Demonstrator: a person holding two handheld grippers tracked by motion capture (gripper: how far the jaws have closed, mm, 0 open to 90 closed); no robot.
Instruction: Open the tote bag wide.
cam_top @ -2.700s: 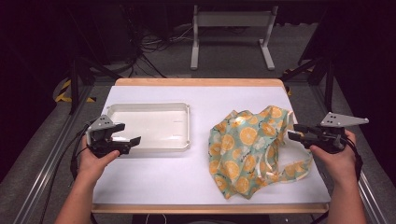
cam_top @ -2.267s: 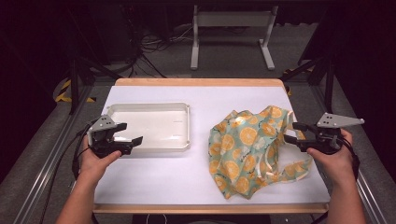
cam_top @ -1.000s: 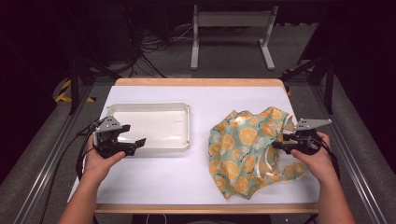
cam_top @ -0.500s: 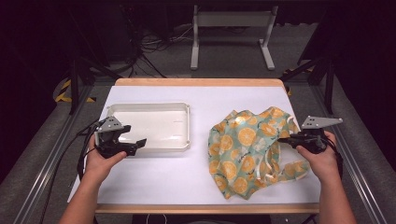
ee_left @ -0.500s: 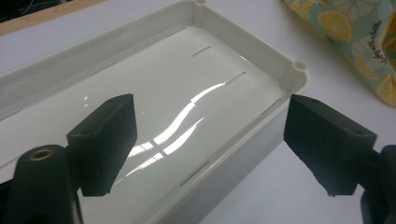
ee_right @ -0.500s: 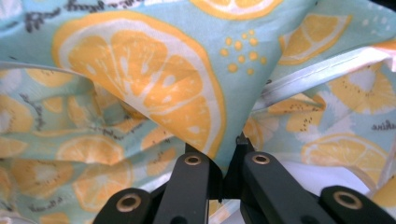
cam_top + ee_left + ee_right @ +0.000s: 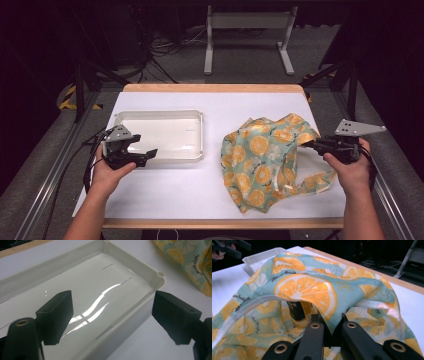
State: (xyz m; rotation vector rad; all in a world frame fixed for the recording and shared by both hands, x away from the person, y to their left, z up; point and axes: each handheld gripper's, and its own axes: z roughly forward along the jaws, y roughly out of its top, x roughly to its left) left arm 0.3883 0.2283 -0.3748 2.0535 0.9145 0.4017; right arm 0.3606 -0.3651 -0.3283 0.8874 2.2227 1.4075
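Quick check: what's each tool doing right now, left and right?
Left tool: open, over the white tray, holding nothing.
Right tool: shut on the orange-print fabric bag.

White table (image 7: 200, 190), grey floor (image 7: 165, 65), cables (image 7: 165, 45), metal stand (image 7: 247, 20)

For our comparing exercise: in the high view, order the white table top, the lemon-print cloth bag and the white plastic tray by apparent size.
1. White table top, clearly largest.
2. and 3. Lemon-print cloth bag and white plastic tray look close in area; the bag is crumpled, so I would not rank them.
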